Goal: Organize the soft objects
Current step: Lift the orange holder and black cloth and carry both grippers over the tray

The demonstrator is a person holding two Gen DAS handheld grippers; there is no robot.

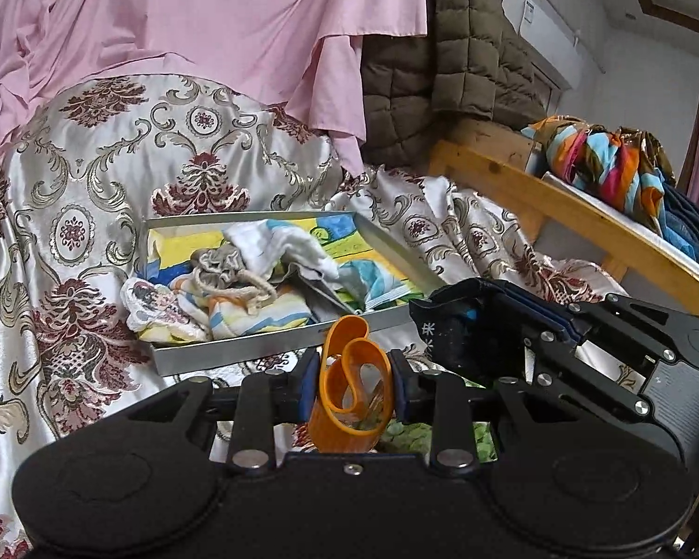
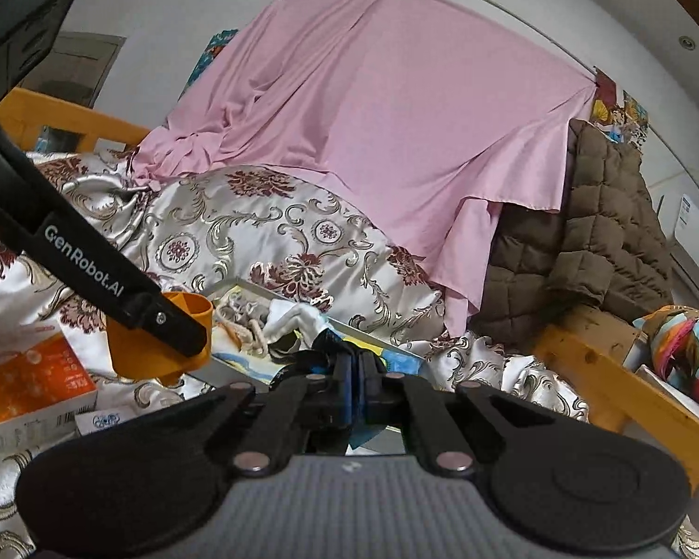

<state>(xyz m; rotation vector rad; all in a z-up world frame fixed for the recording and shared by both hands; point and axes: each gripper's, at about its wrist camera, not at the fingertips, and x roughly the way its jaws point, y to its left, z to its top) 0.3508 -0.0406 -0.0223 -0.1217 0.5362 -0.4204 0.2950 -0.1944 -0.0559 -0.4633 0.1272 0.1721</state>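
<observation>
My left gripper [image 1: 352,384] is shut on a squashed orange soft cup [image 1: 354,372], held just in front of a grey metal tray [image 1: 256,344] on the bed. The tray holds several soft items: a beige drawstring pouch [image 1: 223,268], a white cloth [image 1: 275,242] and striped and printed fabrics. My right gripper [image 1: 447,321] is shut on a dark cloth with a white mark [image 1: 435,335], just right of the tray's near corner. In the right wrist view my right gripper [image 2: 354,375] pinches the dark cloth [image 2: 321,349], with the orange cup [image 2: 163,349] and left gripper at left.
The bed is covered by a floral satin quilt [image 1: 93,177], with a pink sheet [image 1: 186,14] and brown quilted coat [image 1: 452,56] behind. A wooden bed rail [image 1: 559,214] with a colourful scarf [image 1: 606,163] is at right. An orange box [image 2: 28,382] lies at left.
</observation>
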